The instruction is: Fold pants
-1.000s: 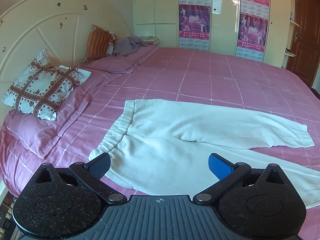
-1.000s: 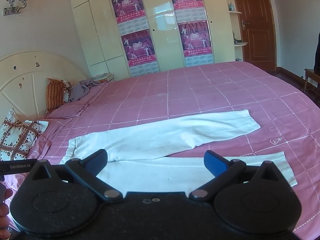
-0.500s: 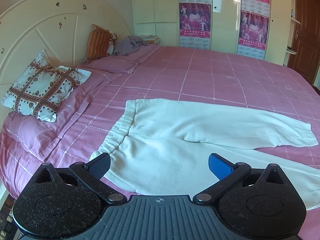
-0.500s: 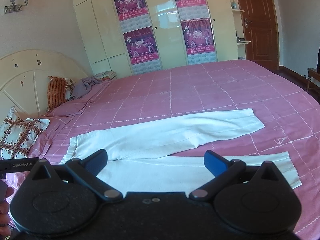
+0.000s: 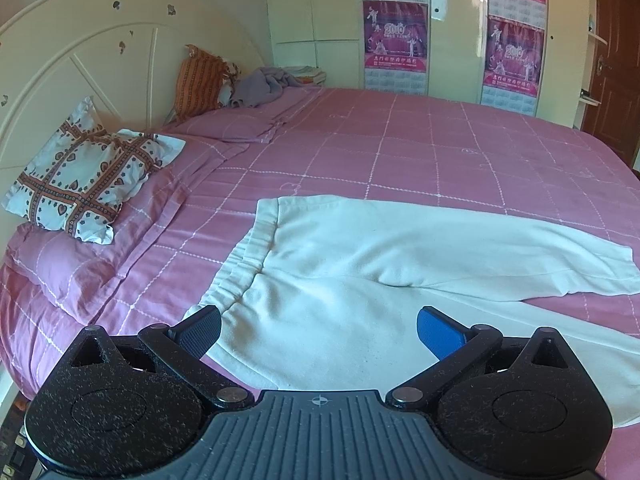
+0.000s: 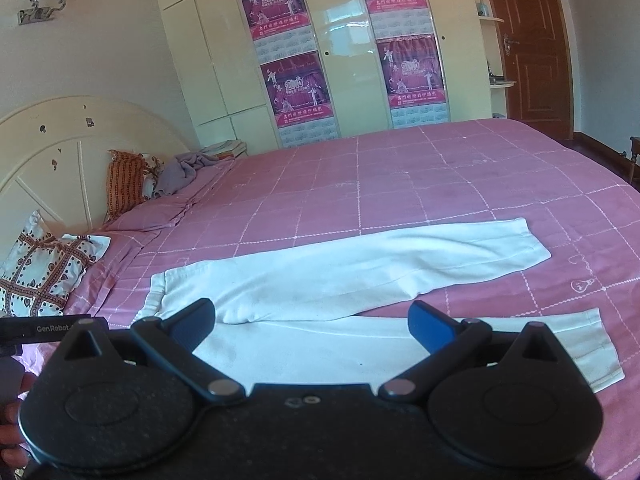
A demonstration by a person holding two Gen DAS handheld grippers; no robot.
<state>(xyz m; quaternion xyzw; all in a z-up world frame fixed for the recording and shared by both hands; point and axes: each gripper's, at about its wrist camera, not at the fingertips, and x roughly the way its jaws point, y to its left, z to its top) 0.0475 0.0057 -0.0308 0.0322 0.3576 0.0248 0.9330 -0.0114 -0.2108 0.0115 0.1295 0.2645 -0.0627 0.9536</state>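
Both cameras have tilted down a touch versus a second ago; pants sit slightly higher in each view, nothing on the bed has shifted.

Left gripper [image 5: 319, 328]: jaws spread wide, nothing between them, hovering over the waistband end of the white pants [image 5: 360, 280]. Right gripper [image 6: 312, 320]: also released, jaws wide, empty, over the near leg.

Pants [image 6: 340, 280] lie flat on the pink checked bedspread [image 6: 400, 184], waistband toward the headboard [image 5: 80, 64], legs splayed apart toward the foot of the bed. Far leg runs straight; near leg runs along the bed edge closest to me.

Readable text: I see "GenRobot" on a black bar [image 6: 48, 329] at left of the right view, cut off by the gripper body. Magenta calendar posters [image 6: 292, 80] on the wardrobe doors [image 6: 352, 72] show "2010"; the rest of the print is too small to read.

Patterned heart pillow [image 5: 88, 176] and orange cushion [image 5: 200, 76] sit by the headboard, well apart from the pants. Brown door [image 6: 532, 48] at far right.
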